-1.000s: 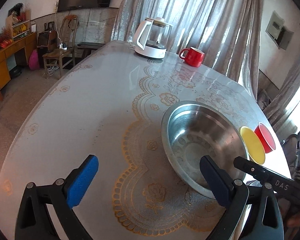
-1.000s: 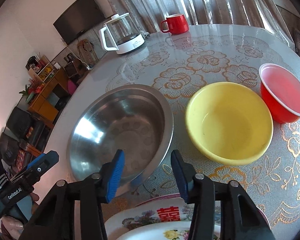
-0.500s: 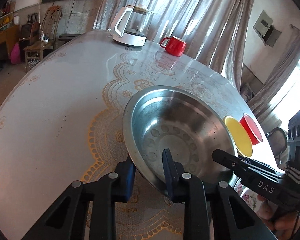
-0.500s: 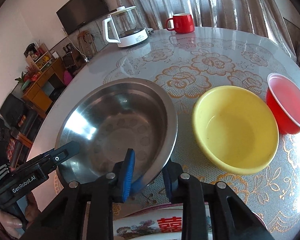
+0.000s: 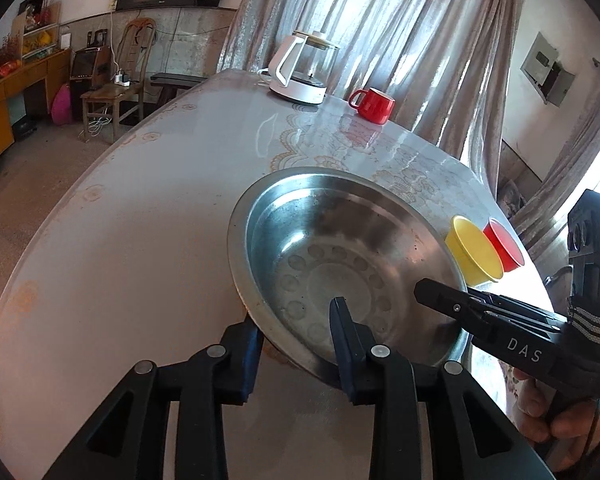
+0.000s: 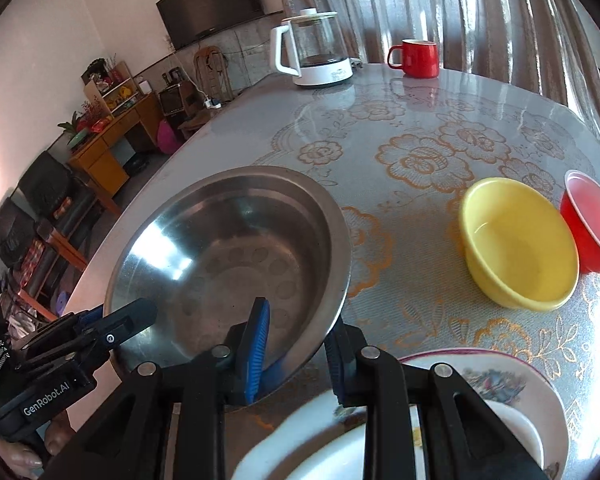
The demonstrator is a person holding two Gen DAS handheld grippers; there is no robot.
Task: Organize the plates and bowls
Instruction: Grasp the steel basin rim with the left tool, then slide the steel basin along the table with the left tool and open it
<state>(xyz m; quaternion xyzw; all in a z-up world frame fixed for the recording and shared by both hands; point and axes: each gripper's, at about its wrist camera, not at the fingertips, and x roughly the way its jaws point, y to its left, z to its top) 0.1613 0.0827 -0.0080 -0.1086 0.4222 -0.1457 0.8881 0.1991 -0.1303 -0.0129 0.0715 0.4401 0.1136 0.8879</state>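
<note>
Showing only rightward: patterned plate beneath right tool.

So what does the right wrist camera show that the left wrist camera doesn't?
Only the right wrist view shows the patterned plates under the right hand-held gripper, and the yellow bowl's inside. Only the left wrist view shows the wall box beside the curtains. Both show the steel bowl, clamped at its near rim by the left hand-held gripper and the right one, plus the red bowl, kettle and red mug.
</note>
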